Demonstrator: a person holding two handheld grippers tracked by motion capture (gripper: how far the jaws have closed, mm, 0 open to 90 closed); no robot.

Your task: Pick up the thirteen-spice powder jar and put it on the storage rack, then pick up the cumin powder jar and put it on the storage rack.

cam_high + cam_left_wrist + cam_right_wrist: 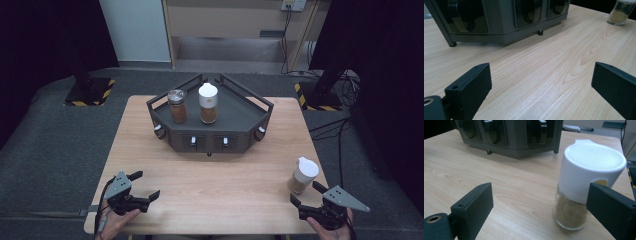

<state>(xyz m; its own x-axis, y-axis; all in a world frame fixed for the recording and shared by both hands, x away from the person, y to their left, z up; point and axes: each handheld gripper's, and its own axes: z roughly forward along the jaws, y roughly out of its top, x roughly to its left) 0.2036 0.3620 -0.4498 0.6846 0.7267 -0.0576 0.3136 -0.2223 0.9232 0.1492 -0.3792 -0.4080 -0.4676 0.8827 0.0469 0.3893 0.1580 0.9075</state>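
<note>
Left gripper sits at the near left corner of the wooden table, held in a hand, its jaws spread wide with only bare wood between them. Right gripper sits at the near right corner in the other hand, jaws equally wide and gripping nothing. A white-capped spice jar with tan powder stands upright on the table just beyond it; in the right gripper view the jar stands close beside the right-hand jaw, and I cannot tell whether they touch. At the far middle of the table stands a dark angular spice rack. On its top shelf a metal-lidded jar and a white-capped jar stand upright, side by side, both holding brown contents.
</note>
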